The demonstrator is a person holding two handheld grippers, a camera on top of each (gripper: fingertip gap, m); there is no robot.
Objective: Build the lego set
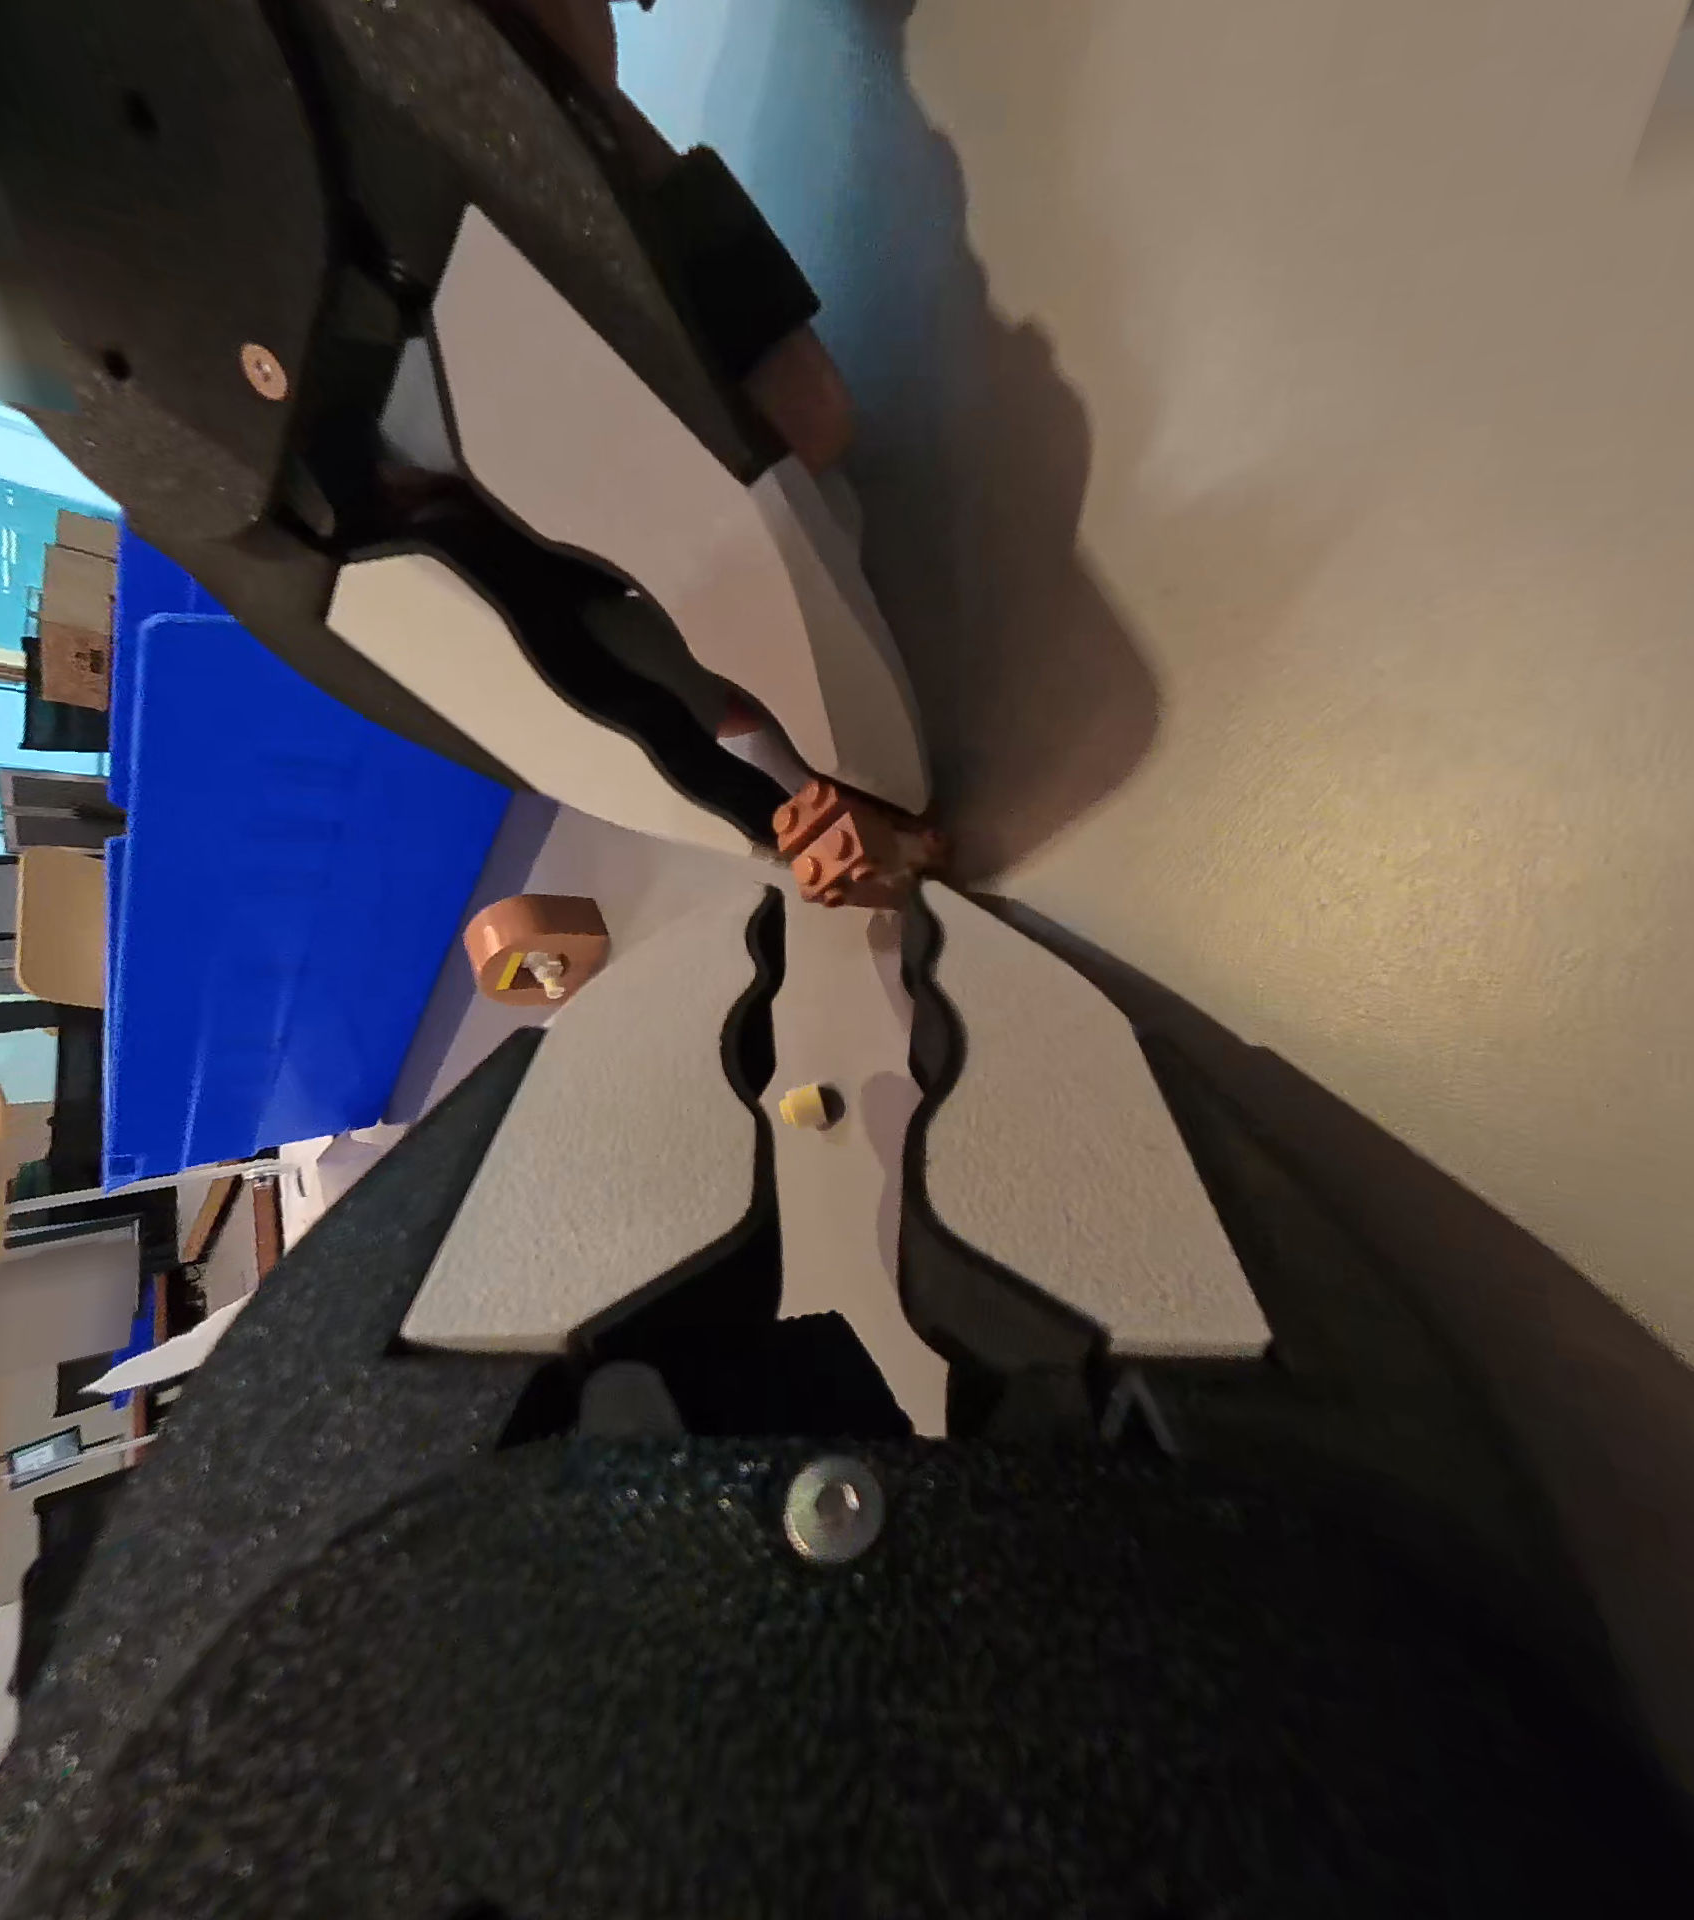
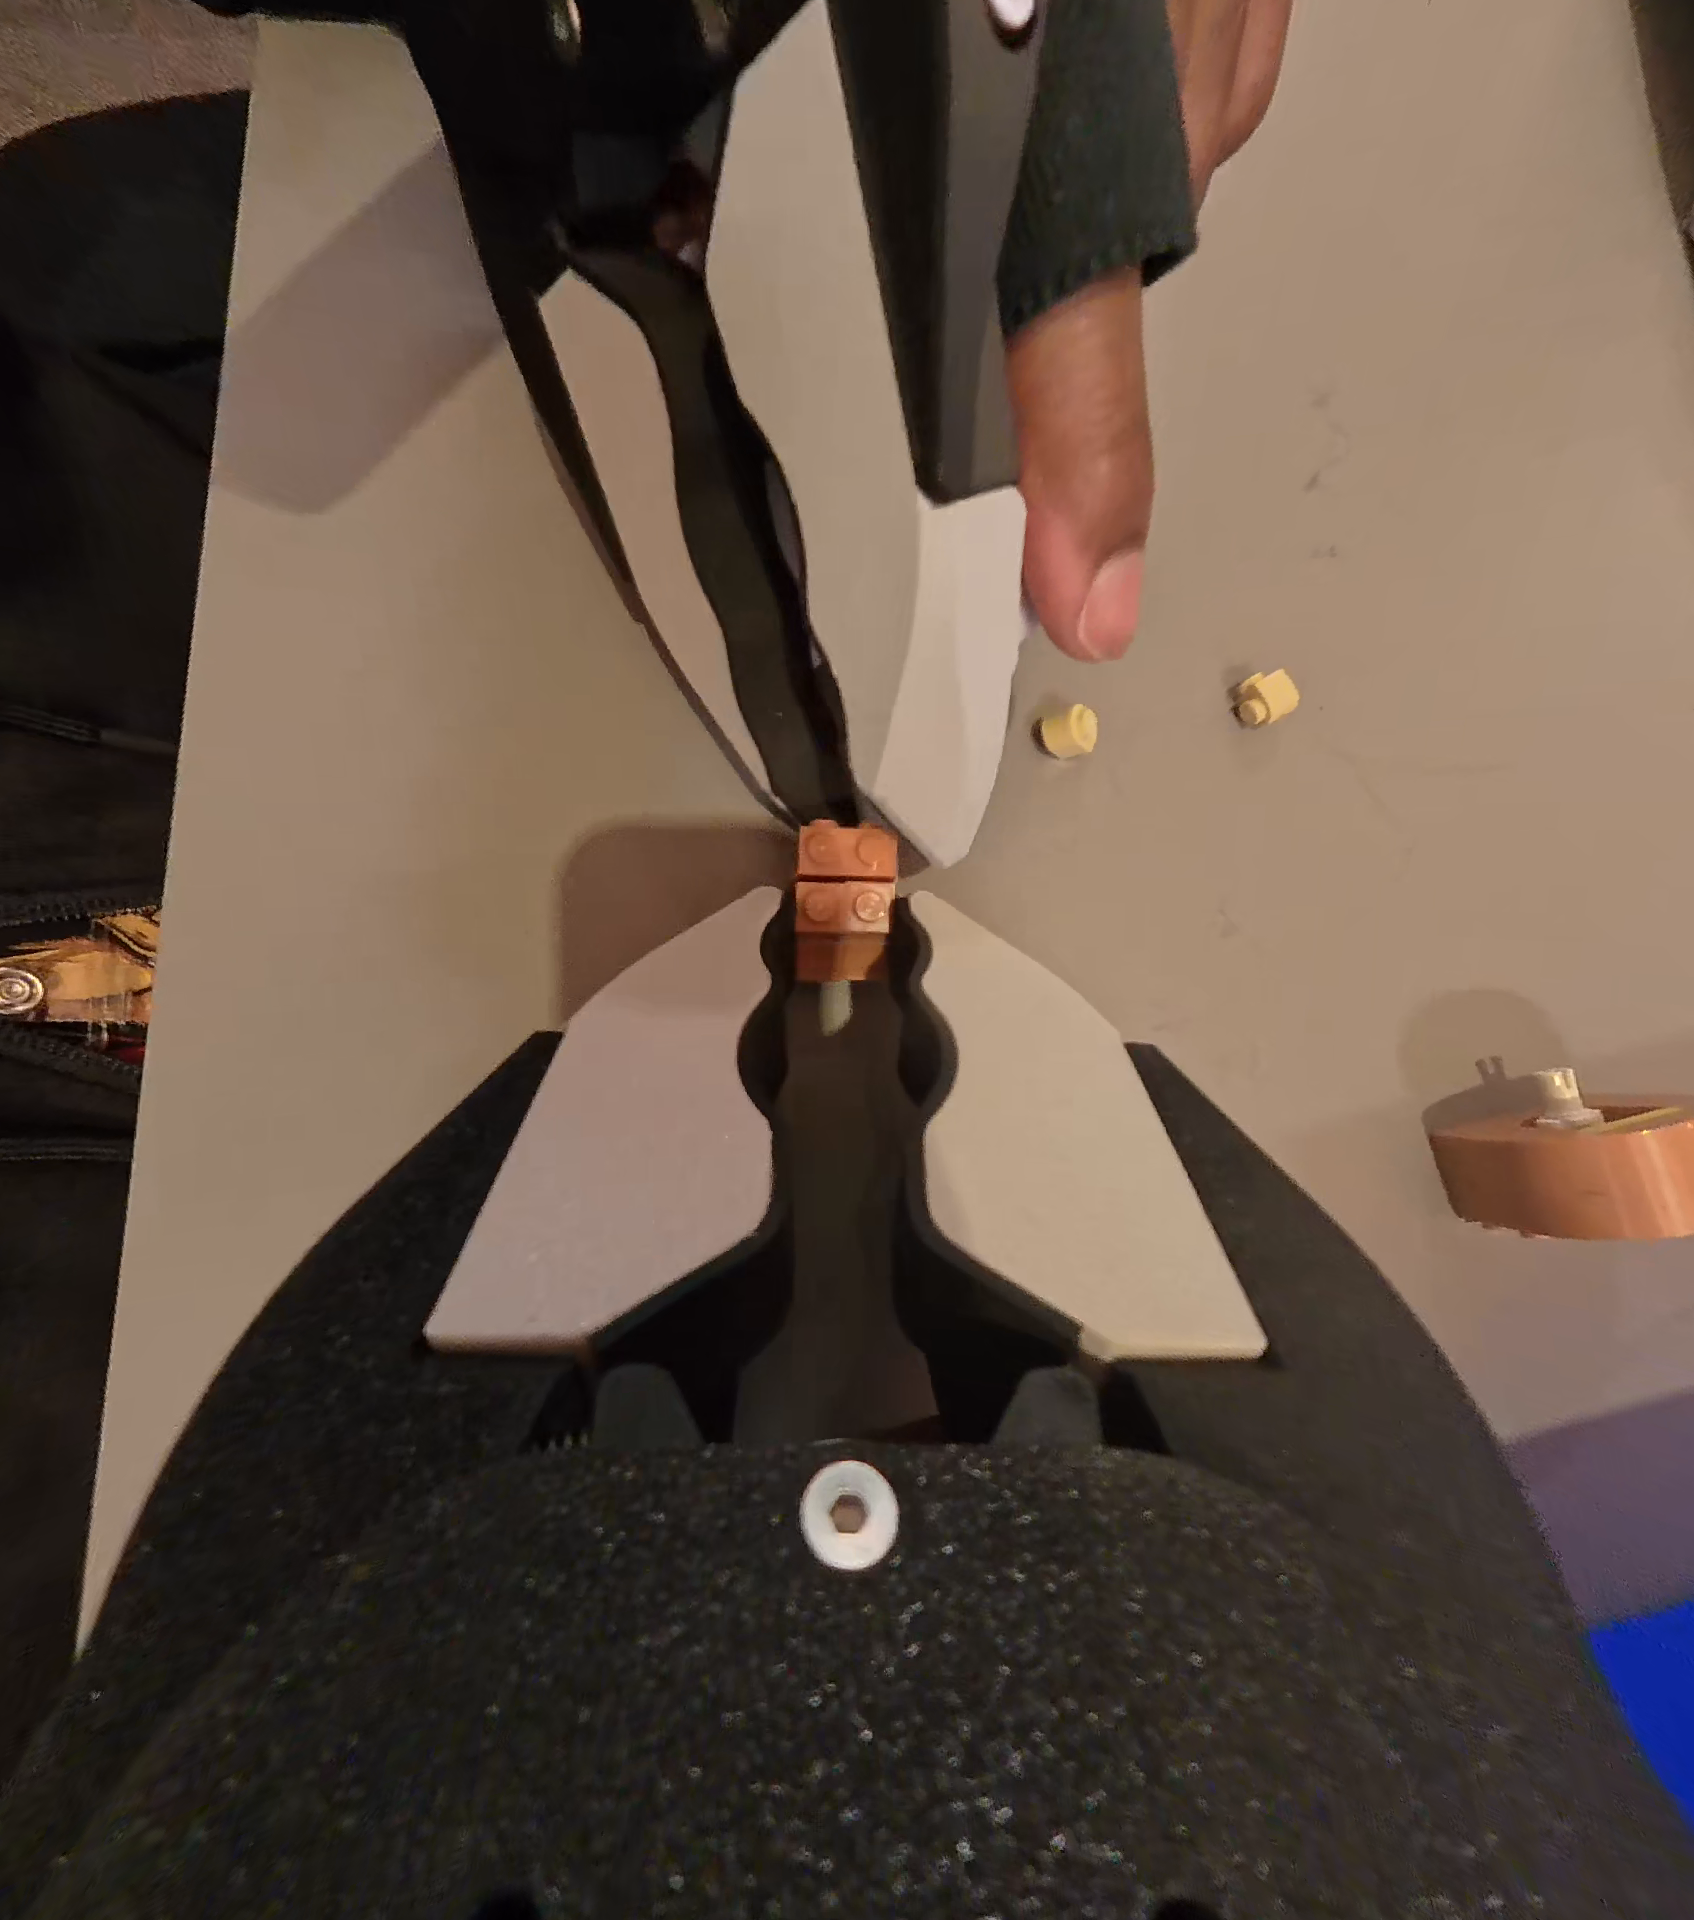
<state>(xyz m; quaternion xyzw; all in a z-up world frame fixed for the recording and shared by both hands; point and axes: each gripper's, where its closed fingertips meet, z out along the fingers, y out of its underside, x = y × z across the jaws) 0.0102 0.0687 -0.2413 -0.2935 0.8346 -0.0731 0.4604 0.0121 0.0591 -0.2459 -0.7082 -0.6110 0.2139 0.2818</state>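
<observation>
Brown plastic: two small studded bricks sit side by side between the two tongs, studs up in the right wrist view, with a thin seam between them.
Right tongs (image 2: pixel 843 914): we see them nearly closed on the near brick (image 2: pixel 843 912), a pad pressing each short side. A pale peg (image 2: pixel 832 1008) hangs from the brick's underside into the gap behind the tips.
Left tongs (image 1: pixel 848 899): they come in from the far side, tip to tip with the right pair. They stand slightly wider than the far brick (image 2: pixel 845 854), and a sliver of space shows at one pad in their own view. We judge they are not pressing on it.
Where the bricks are: off the surface (image 2: pixel 407 727), over their own shadow, at the meeting point of the four fingertips.
Handling: we judge the hold is shallow, at the very tips, so a brick could twist there. Keeping both tongs in one line and both brick tops level looks like the care needed, with squeeze coming straight across the short sides.
Thumb (image 2: pixel 1082 499): it rests along the left tongs' outer shell.
Further out: two cream studs (image 2: pixel 1066 730) lie well apart from the tips. A brown disc (image 2: pixel 1591 1179) with a small white part on top sits to the right, and a blue bin (image 1: pixel 282 883) stands beyond it.
</observation>
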